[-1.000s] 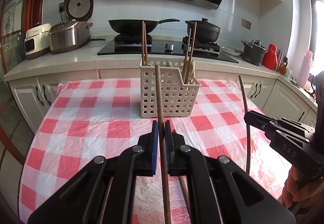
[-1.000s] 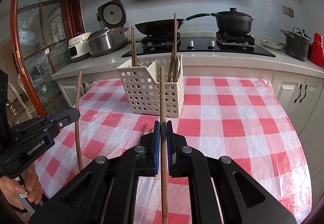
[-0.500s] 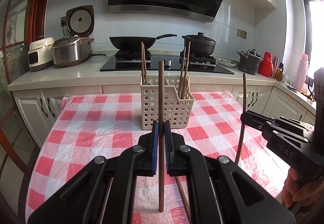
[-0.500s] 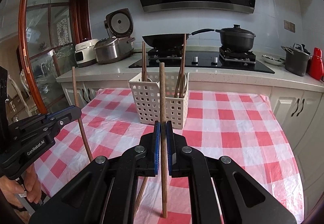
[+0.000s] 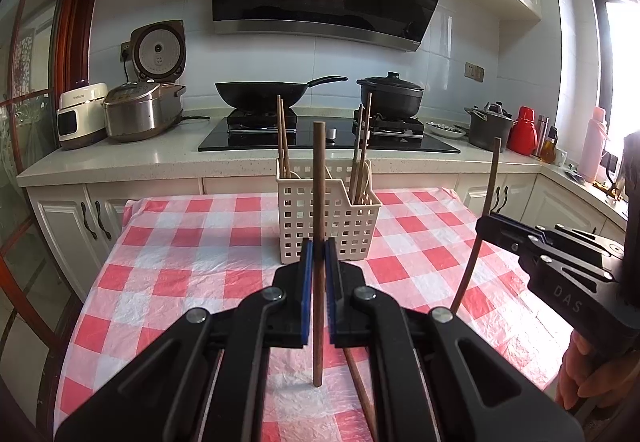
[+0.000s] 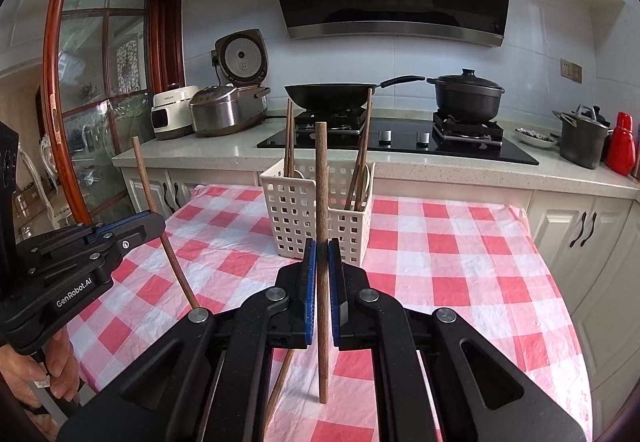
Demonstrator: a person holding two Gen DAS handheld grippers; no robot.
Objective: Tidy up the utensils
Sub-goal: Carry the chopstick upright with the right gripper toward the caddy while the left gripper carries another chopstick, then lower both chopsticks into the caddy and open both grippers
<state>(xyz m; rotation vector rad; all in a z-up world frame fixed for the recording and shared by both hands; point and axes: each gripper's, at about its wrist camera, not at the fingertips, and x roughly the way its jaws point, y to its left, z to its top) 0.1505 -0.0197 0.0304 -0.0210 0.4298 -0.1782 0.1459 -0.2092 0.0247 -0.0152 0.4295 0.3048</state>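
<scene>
Ahead of both claws spreads the table [image 5: 168, 282], covered in a red-and-white checked plastic cloth that looks crinkled and a little slick. On it, straight beyond each set of jaws, stands the white perforated utensil basket [image 5: 332, 222], divided into compartments, with chopsticks and what seems to be a pale spoon already leaning inside.

The left gripper [image 5: 319, 270] is clamped on a brown wooden chopstick [image 5: 319, 170], held upright with roughly equal lengths above and below the pads; its lower tip hangs just above the cloth. The right gripper [image 6: 322, 274] pinches its own chopstick [image 6: 321, 170] in the same upright way. Each claw shows at the edge of the other's view (the right one at the far right of the left camera, with the person's hand beneath it).

One more chopstick [image 5: 360, 386] lies loose on the cloth just below and right of the left jaws.

By my judgement these sticks are light, rigid and smooth, so they may pivot or slip between the pads if bumped against the basket rim. A mid-length grip looks sensible: it leaves enough free length below to lower the tip into a compartment.
</scene>
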